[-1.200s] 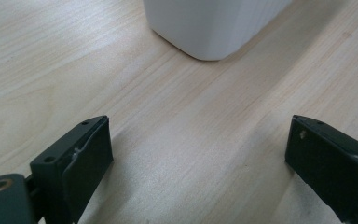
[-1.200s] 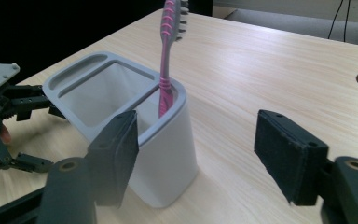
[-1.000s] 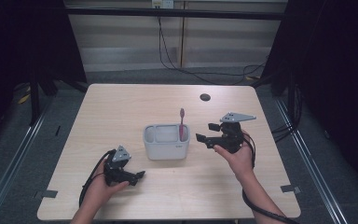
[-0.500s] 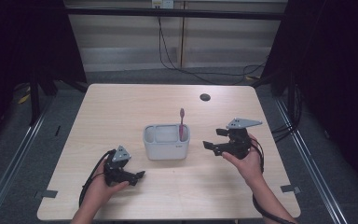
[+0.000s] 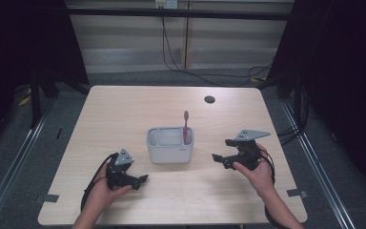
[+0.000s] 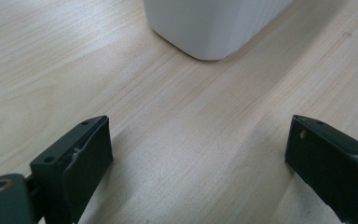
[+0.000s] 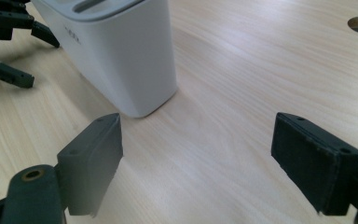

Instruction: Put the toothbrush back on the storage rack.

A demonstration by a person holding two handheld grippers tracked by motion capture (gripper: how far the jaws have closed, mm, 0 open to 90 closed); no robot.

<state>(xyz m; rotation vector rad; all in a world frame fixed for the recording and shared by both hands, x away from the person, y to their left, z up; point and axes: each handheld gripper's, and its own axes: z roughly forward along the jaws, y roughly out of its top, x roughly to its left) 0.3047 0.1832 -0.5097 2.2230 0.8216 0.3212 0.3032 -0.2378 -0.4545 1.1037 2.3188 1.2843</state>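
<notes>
On the near left of the bench [image 5: 124, 109] the left claw [image 5: 142, 181] lies low on the wood, held by the left hand [image 5: 106, 190]. Its jaws stand wide apart with nothing between them, and they point to the right. A black cable loops from it to the near edge.

In the middle of the bench stands a white holder [image 5: 169, 145], a rounded box with compartments on top. A pink toothbrush [image 5: 186, 126] stands upright in its right compartment, head up.

To the right of the holder, a little apart from it, the right hand [image 5: 255, 167] holds the right claw [image 5: 221, 151] slightly above the bench. Its jaws are also wide apart and empty, and they point left toward the holder. A dark round hole [image 5: 209, 99] is in the far part of the bench.
</notes>
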